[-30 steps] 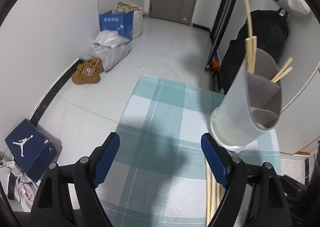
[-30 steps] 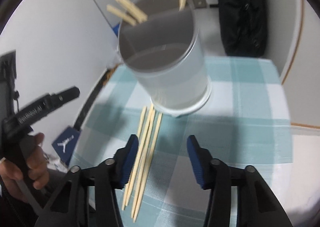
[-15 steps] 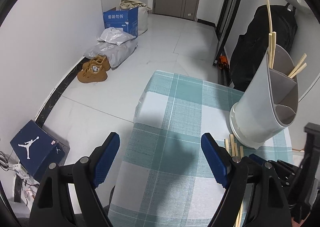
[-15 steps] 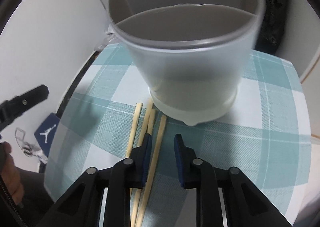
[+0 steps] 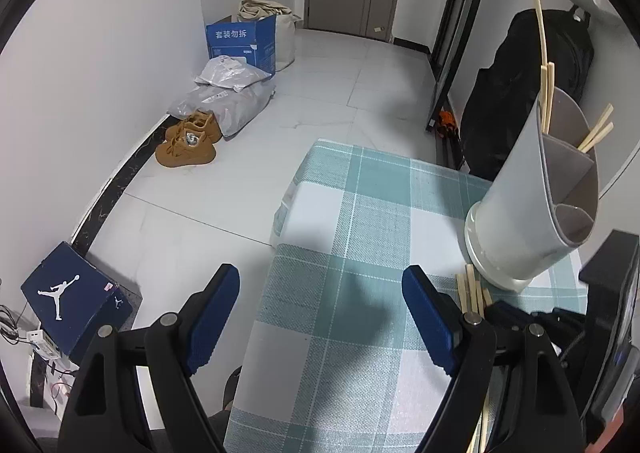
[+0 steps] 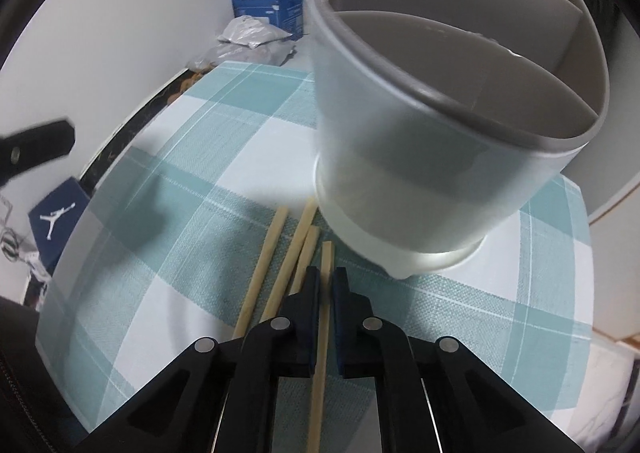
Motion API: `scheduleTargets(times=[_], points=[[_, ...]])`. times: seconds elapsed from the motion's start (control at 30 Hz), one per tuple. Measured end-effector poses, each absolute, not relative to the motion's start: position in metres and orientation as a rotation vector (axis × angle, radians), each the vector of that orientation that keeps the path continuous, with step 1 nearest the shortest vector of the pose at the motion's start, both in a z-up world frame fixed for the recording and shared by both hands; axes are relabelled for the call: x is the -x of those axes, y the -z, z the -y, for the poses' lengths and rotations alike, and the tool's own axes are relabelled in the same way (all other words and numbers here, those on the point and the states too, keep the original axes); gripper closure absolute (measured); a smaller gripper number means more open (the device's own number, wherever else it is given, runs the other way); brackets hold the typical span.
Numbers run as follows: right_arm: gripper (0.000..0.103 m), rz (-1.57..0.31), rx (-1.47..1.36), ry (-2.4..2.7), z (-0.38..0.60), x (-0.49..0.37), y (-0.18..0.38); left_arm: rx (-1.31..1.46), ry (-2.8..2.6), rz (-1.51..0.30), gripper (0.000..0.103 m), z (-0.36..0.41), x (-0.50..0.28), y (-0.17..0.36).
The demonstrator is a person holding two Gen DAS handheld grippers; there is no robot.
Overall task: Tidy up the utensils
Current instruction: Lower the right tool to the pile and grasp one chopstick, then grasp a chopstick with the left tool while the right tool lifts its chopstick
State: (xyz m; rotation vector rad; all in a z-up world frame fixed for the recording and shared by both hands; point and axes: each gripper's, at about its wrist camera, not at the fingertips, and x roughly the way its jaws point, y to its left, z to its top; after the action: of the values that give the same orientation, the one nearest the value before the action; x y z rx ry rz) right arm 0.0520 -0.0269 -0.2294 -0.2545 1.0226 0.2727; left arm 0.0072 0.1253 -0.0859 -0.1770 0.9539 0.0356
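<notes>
A grey divided utensil holder (image 6: 440, 125) stands on the teal checked tablecloth (image 6: 192, 157); it also shows in the left wrist view (image 5: 532, 205) with several chopsticks (image 5: 546, 93) standing in it. Several wooden chopsticks (image 6: 276, 253) lie on the cloth in front of the holder. My right gripper (image 6: 327, 285) is shut on the rightmost chopstick (image 6: 320, 357), low on the cloth. My left gripper (image 5: 320, 293) is open and empty above the cloth's left part. The right gripper also appears in the left wrist view (image 5: 520, 317) beside the loose chopsticks (image 5: 472, 293).
The table's left edge (image 5: 276, 245) drops to a tiled floor. On the floor lie a dark blue shoe box (image 5: 76, 301), tan shoes (image 5: 188, 141), plastic bags (image 5: 228, 93) and a blue carton (image 5: 244, 41). A black bag (image 5: 532, 93) leans behind the holder.
My right gripper has moved down to the loose chopsticks and closed from wide open onto the rightmost one. My left gripper has drawn back and stayed open.
</notes>
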Motion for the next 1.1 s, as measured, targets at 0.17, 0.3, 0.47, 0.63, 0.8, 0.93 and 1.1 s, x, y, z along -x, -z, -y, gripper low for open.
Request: scheduleTargets(times=[0.17, 0.3, 0.47, 0.63, 0.8, 0.93, 1.1], points=[[0.098, -1.043, 0.249, -0.297, 0.033, -0.041, 0.229, 0.191, -0.032, -0.951, 0.023, -0.128, -0.006, 0.084], [0.097, -1.067, 0.199, -0.311, 0.044, -0.038, 0.222, 0.191, -0.031, -0.951, 0.023, -0.129, -0.005, 0.084], [0.095, -1.035, 0.258, -0.287, 0.031, -0.041, 0.221, 0.188, -0.026, -0.965, 0.023, -0.129, -0.008, 0.087], [0.095, -1.007, 0.285, -0.275, 0.021, -0.047, 0.225, 0.168, -0.028, -0.977, 0.023, -0.125, -0.009, 0.092], [0.098, -1.007, 0.269, -0.283, 0.023, -0.050, 0.223, 0.140, -0.019, -1.006, 0.023, -0.118, -0.011, 0.099], [0.098, -0.971, 0.200, -0.314, 0.033, -0.046, 0.207, 0.132, -0.003, -1.019, 0.023, -0.109, -0.013, 0.099], [0.098, -0.899, 0.050, -0.347, 0.057, -0.032, 0.172, 0.125, 0.055, -1.053, 0.023, -0.088, -0.018, 0.100]])
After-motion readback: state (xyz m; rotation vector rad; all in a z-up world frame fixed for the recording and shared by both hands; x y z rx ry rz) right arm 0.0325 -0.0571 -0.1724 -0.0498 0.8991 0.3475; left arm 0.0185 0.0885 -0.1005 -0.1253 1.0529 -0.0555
